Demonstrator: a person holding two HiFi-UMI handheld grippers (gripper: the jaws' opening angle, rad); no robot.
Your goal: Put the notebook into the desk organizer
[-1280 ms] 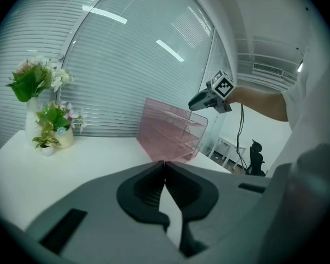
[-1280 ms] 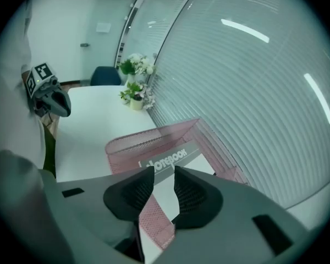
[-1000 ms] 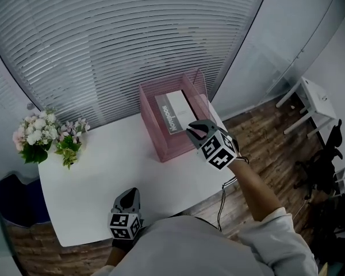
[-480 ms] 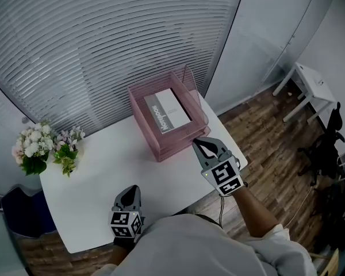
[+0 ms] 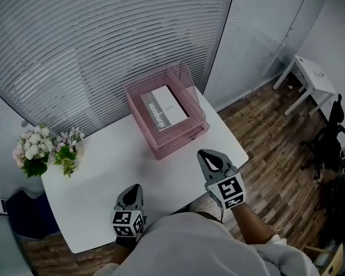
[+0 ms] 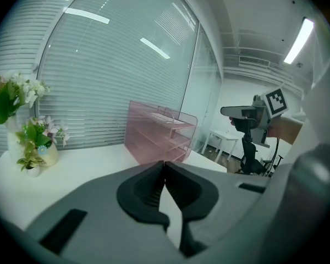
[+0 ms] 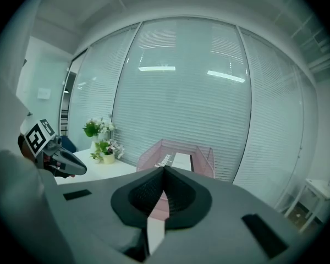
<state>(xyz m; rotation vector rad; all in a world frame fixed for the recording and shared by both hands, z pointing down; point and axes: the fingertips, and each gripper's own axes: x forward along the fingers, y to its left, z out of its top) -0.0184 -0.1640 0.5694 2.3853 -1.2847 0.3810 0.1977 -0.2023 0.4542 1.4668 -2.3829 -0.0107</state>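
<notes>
Notebook [image 5: 164, 107], white/grey w/ dark print (logo maybe), lies flat in the pink desk organizer [image 5: 142, 122], top tray. Head view shows its cover, left gripper view just organizer mesh. Both closed & empty: left hand-held gripper [image 5: 131, 188], right hand-held gripper [image 5: 210, 155].

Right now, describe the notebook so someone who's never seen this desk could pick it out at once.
On the white table, look to the far right corner for the pink mesh desk organizer. The notebook lies flat in its top tray: a white-and-grey cover with dark lettering against all that pink.
</notes>
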